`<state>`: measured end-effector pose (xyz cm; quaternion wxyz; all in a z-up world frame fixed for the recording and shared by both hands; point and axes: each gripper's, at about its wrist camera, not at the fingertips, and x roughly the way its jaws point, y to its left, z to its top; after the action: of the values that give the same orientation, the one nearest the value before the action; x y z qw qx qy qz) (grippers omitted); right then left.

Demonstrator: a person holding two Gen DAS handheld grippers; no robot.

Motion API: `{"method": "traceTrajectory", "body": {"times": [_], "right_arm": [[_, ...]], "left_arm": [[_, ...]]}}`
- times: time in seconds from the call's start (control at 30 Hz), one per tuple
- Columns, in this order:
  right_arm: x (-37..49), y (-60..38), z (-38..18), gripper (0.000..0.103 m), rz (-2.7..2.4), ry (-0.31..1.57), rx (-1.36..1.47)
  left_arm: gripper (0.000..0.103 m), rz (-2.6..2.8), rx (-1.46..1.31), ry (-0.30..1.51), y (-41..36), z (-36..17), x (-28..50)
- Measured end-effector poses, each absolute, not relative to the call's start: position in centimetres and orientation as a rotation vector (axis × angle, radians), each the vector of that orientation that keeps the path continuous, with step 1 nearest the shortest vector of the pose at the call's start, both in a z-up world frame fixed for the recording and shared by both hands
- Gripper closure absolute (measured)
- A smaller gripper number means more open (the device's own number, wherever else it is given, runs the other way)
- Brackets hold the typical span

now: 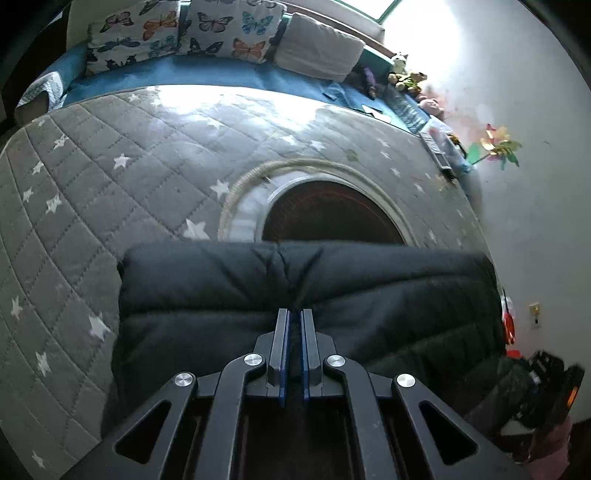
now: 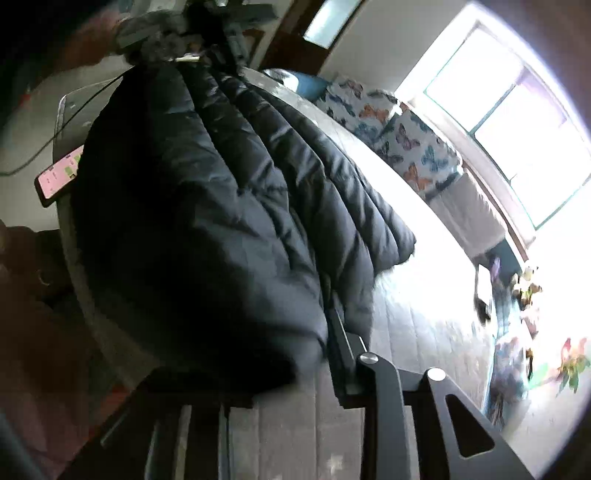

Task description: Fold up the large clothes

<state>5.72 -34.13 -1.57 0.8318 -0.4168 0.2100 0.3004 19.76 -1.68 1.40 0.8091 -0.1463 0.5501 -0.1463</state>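
Black quilted puffer jacket (image 1: 369, 288) folded over, rumpled

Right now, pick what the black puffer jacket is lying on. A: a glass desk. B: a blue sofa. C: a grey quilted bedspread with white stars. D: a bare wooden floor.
C: the left wrist view shows the black puffer jacket spread on the grey quilted bedspread dotted with white stars, with butterfly pillows behind it.
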Motion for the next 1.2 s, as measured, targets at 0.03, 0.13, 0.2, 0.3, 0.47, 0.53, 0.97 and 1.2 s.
{"method": "traceTrajectory", "body": {"times": [0.03,0.13,0.2,0.3,0.47,0.53,0.97,1.2], "right_arm": [[5.4,-34.8,-1.1,0.071,0.627,0.475,-0.873],[3.9,-37.1,0.9,0.071,0.571,0.542,-0.840],[3.0,-38.2,3.1,0.071,0.540,0.544,-0.781],[2.5,-37.7,6.9,0.066,0.534,0.529,-0.665],[4.8,-30.0,9.6,0.047,0.667,0.508,-0.494],[7.5,-25.5,9.0,0.047,0.690,0.546,-0.481],[16.9,-14.4,1.8,0.046,0.582,0.727,-0.525],[12.5,-18.1,0.0,0.046,0.633,0.754,-0.646]], "left_arm": [[0.097,-0.323,-0.303,1.174,-1.9,1.1,19.3],[0.097,-0.345,-0.271,1.175,-2.6,1.2,17.6],[0.097,-0.353,-0.264,1.179,-2.7,1.3,16.9],[0.097,-0.371,-0.296,1.192,-2.5,1.4,16.3],[0.097,-0.391,-0.298,1.191,-2.6,1.6,15.0],[0.097,-0.397,-0.311,1.192,-2.5,1.5,14.4],[0.097,-0.419,-0.311,1.201,-2.4,1.1,12.7],[0.097,-0.448,-0.325,1.211,-2.2,0.9,10.6]]}}
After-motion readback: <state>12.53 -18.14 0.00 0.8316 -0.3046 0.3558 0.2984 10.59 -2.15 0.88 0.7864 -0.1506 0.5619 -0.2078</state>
